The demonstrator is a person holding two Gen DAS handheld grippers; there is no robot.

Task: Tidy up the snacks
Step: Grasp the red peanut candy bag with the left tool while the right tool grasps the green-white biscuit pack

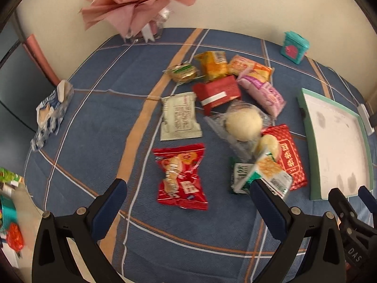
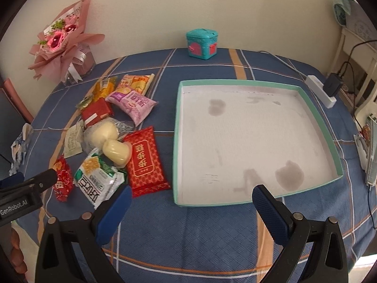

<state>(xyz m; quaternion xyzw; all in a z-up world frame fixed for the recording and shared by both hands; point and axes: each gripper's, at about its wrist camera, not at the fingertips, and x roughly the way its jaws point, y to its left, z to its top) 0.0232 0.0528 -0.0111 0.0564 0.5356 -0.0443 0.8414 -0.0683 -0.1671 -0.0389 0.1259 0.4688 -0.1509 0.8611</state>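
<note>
The left gripper (image 1: 187,189) hangs above the tablecloth with its jaws spread wide and nothing between them; a red twist-end snack pack (image 1: 182,176) lies on the cloth in the gap between the fingers. The right gripper (image 2: 191,197) also stands wide apart and empty, its fingers framing the near edge of the shallow mint-rimmed tray (image 2: 313,108), whose white floor holds no snacks.

From the right wrist view, the snack pile sits at about 9 o'clock of the tray, just beside its left wall. Nearest the tray lies a flat red packet with gold lettering (image 2: 145,162), touching a pale yellow wrapped bun (image 2: 117,152) and a green-and-white cracker bag (image 2: 97,180) at its 8 o'clock. A round white bun in clear wrap (image 2: 101,133) rests just above. Toward 11 o'clock of the pile lie a purple pack (image 2: 135,103), a small red box (image 2: 96,112), an orange packet (image 2: 135,82) and a yellow one (image 2: 103,88). A cream sachet (image 1: 180,116) lies at the pile's left side.

At 12 o'clock, by the wall, stands a teal tin (image 2: 202,43); a pink bouquet (image 2: 62,40) stands at 10 o'clock, well apart from the tray
</note>
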